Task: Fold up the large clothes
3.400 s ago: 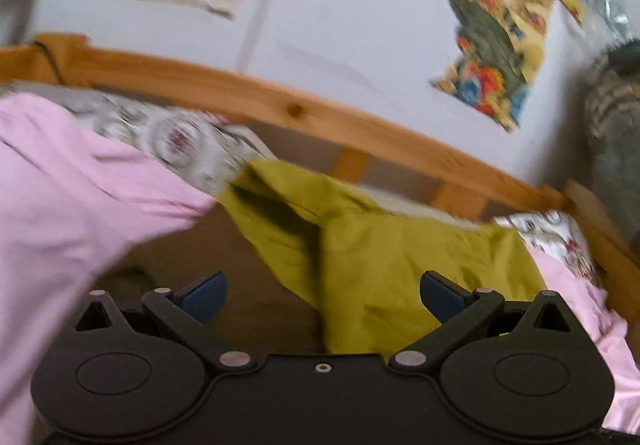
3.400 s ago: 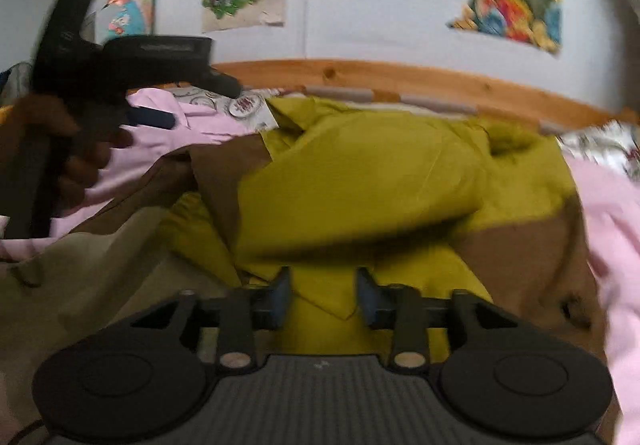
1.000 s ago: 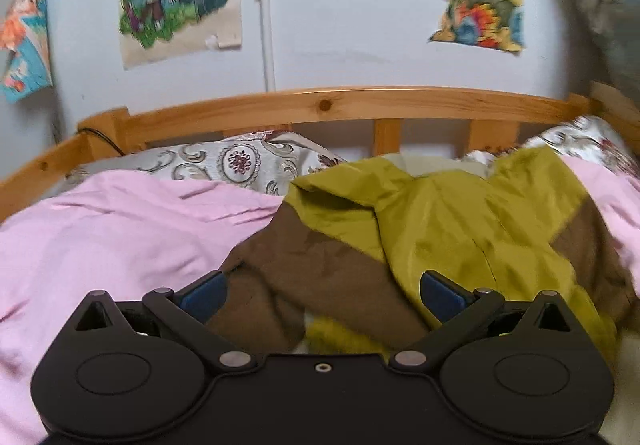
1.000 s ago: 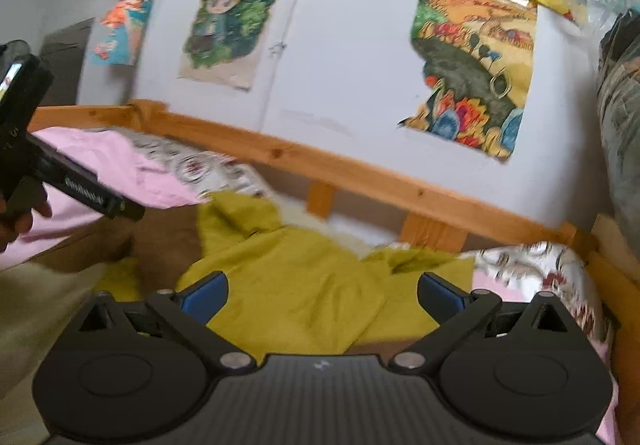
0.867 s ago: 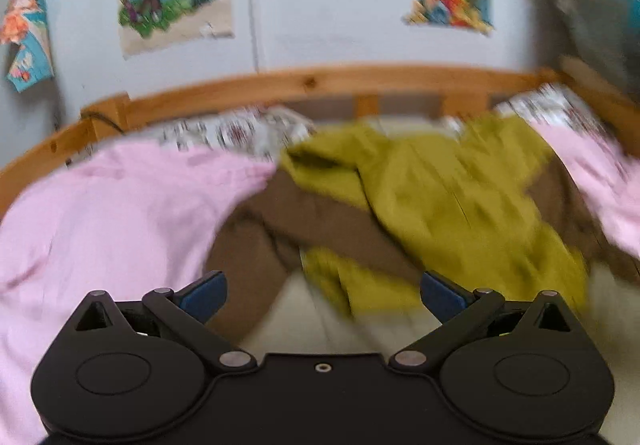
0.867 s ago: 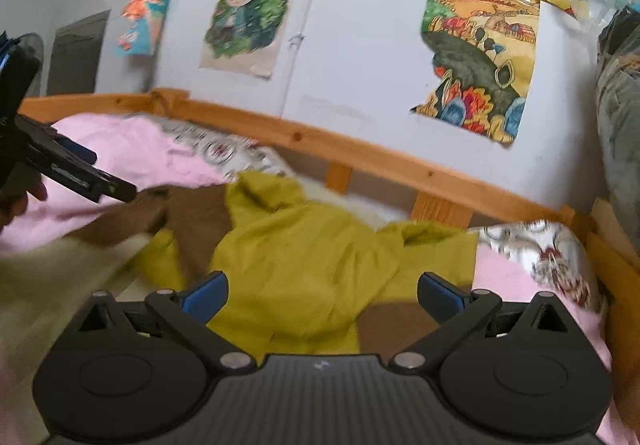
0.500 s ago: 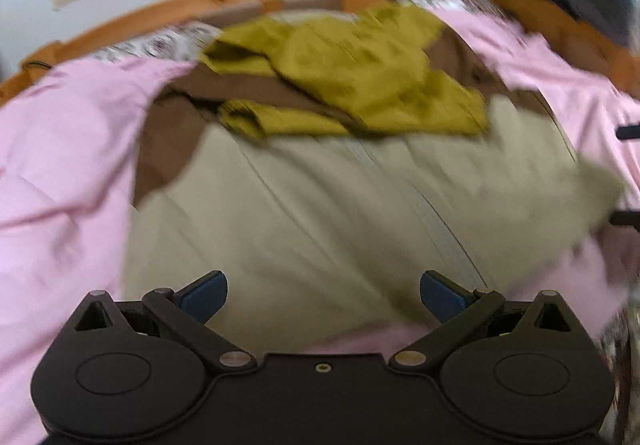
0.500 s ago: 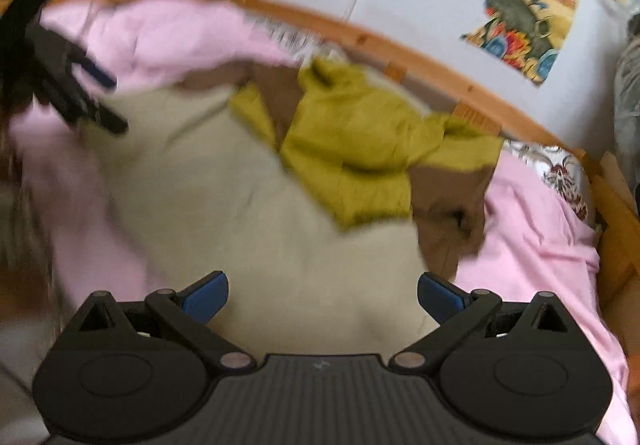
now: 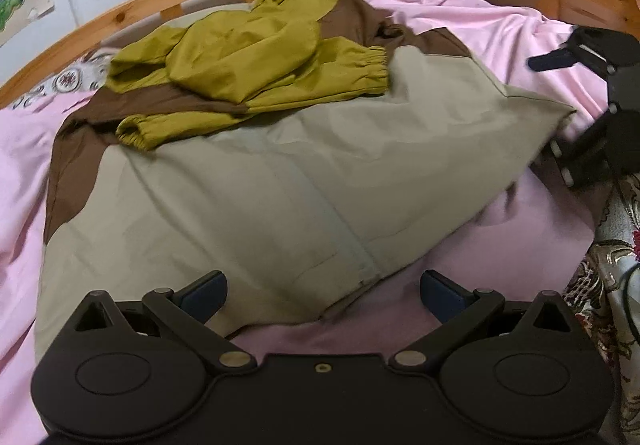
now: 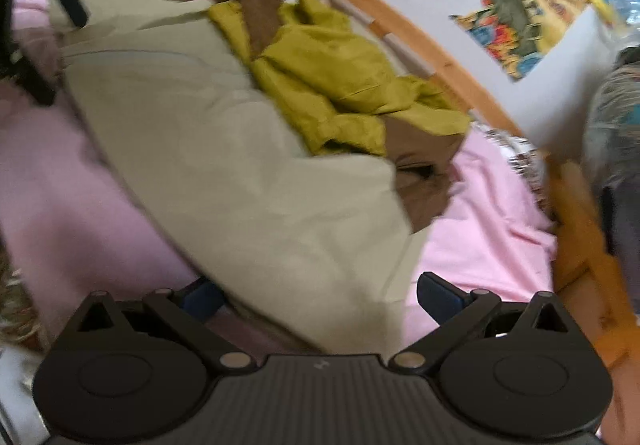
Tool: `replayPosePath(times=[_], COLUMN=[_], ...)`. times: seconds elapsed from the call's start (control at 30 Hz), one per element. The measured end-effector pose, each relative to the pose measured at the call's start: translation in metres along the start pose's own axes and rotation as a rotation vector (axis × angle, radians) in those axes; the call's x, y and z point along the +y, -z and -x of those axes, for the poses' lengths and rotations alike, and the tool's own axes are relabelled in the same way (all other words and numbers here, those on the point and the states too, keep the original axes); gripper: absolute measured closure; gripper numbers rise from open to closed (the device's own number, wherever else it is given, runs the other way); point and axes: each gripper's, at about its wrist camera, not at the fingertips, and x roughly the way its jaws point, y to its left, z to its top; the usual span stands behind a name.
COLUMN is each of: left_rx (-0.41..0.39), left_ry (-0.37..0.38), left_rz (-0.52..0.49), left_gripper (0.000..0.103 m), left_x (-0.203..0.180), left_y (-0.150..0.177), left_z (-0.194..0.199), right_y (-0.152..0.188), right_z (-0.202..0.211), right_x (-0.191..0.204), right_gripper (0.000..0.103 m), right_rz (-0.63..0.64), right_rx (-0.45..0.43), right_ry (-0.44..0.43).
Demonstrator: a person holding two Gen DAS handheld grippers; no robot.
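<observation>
A large jacket (image 9: 248, 181) lies spread on the bed, with a beige body, brown shoulders and olive-yellow sleeves (image 9: 256, 57) folded across the chest. My left gripper (image 9: 324, 293) stands open over the near hem; beige cloth lies between its fingers, untouched by the pads. In the right wrist view the same jacket (image 10: 224, 149) runs diagonally. My right gripper (image 10: 320, 297) has its jaws wide and closing, with the hem's corner between them and no pad pressing on it. Each gripper shows in the other's view: the right gripper (image 9: 592, 105) at the jacket's right corner, the left gripper (image 10: 32, 5) at top left.
A pink sheet (image 9: 492, 25) covers the bed around the jacket. A wooden bed rail (image 9: 168, 1) runs along the far side and right end. A patterned cover (image 9: 616, 277) hangs at the near right. Posters (image 10: 524, 21) hang on the wall.
Both grippers have come down and back from the sleeves near the rail to the jacket's near hem. Both views now tilt down onto the beige body. The right jaws have narrowed slightly.
</observation>
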Motion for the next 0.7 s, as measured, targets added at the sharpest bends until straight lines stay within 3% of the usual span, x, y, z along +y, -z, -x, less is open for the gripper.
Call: replayPosePath(times=[0.03, 0.07, 0.2, 0.37, 0.53, 0.7], left_rx=[-0.004, -0.008, -0.035, -0.061, -0.050, -0.016], left_ry=[-0.001, -0.004, -0.019, -0.053, -0.036, -0.086], left_rz=[-0.009, -0.018, -0.066, -0.101, -0.057, -0.021], left_gripper=[0.001, 0.001, 0.001, 0.001, 0.001, 0.001], left_x=[-0.002, -0.004, -0.012, -0.025, -0.024, -0.011], left_y=[-0.001, -0.003, -0.008, -0.016, -0.020, -0.014], left_z=[0.000, -0.001, -0.002, -0.013, -0.026, -0.030], right_y=[0.000, 0.000, -0.003, -0.009, -0.008, -0.003], right_z=[0.001, 0.000, 0.002, 0.016, 0.021, 0.024], right_x=[-0.003, -0.010, -0.037, -0.064, -0.077, -0.087], right_gripper=[0.028, 0.035, 0.089, 0.097, 0.099, 0.099], right_rz=[-0.018, -0.049, -0.220, -0.471, -0.584, -0.690], right_rx=[-0.011, -0.019, -0.060, -0.135, -0.180, -0.213], right_ry=[0.003, -0.001, -0.061, -0.123, -0.126, -0.138])
